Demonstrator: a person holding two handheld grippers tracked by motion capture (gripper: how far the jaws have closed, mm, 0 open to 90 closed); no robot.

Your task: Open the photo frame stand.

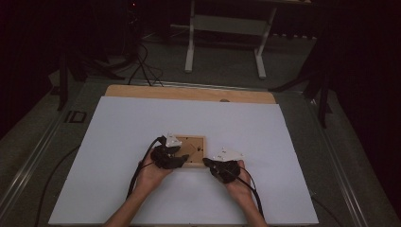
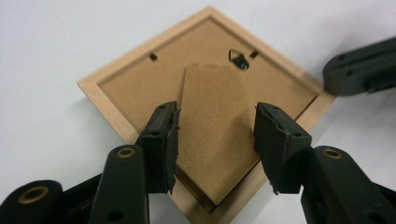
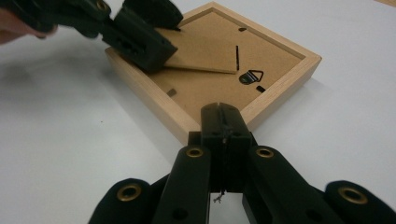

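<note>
A small wooden picture frame [image 1: 193, 150] lies face down near the middle of a white board [image 1: 142, 123] that covers most of the table, its brown backing panel [image 2: 135, 84] turned up toward the camera. The left gripper [image 2: 215, 135] reaches over the frame's near-left part, and its jaws straddle the cardboard easel stand [image 2: 212, 135], the tapered flap that is hinged to the backing; in the right gripper view this flap is lifted a little off the panel at its free end. The left jaws are partly apart with the stand between them: the one pad lies right against the stand's edge, while a thin gap shows at the other, so whether they actually pinch the stand cannot be told from here (the pads are rough and ragged at the edges). The right gripper [image 3: 223, 122] has its jaws pressed fully together, with nothing between them, and its closed tip rests against the frame's light wooden rim at the corner nearest to it, on the side of the small metal hanger loop [image 3: 251, 76]. Small black tabs [image 2: 153, 56] sit along the inner edge of the frame. Both of the person's hands come in from the bottom of the high view, the left hand [image 1: 151, 172] and the right hand [image 1: 239, 182] each wrapped around its gripper, black cables trailing back across the board.
</note>
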